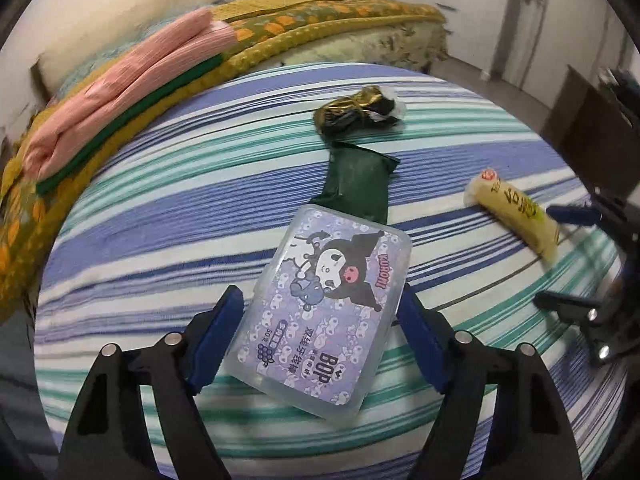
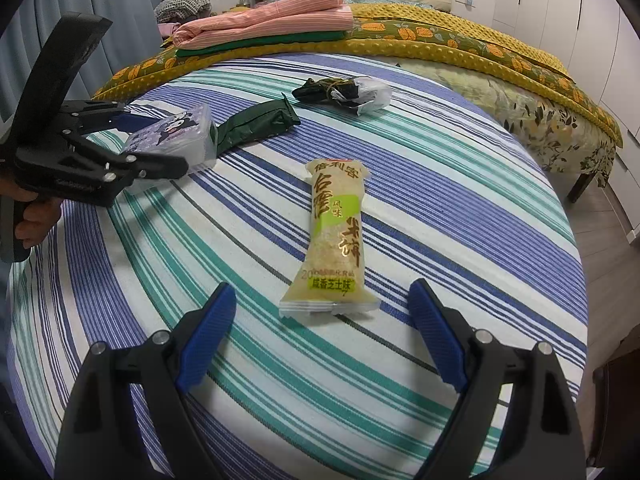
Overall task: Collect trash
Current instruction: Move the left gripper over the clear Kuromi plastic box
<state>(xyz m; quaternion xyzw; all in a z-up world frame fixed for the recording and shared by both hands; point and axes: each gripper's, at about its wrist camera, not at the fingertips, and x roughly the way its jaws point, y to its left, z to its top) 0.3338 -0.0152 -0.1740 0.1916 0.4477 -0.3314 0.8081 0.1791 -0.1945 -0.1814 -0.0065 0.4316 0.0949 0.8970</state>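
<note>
On the striped bedsheet (image 1: pixel 160 208) lie four pieces of trash: a clear plastic box (image 1: pixel 324 304) with a cartoon label, a dark green wrapper (image 1: pixel 360 184) just beyond it, a crumpled black-and-gold wrapper (image 1: pixel 360 114) farther off, and a yellow snack packet (image 2: pixel 334 240) well to the right. Left gripper (image 1: pixel 320 332): jaws partly open and straddling the near half of the box; its pads (image 1: pixel 218 344) stand just beside the box walls, and contact is not visible, so no grip is confirmed. Right gripper (image 2: pixel 320 332): jaws wide and empty, the near end of the packet lying just ahead of and between its fingertips, apart from both pads.

Risks, as judged from this arrangement. The box sits skewed between the left jaws, so closing may catch a corner, and the smooth plastic could twist or squirt out. Its far edge touches or overlaps the green wrapper, which could be dragged along. Soft bedding gives under pressure; low pads could pinch the sheet with the box. The packet is thin and flat, so the right pads may slide over it.
</note>
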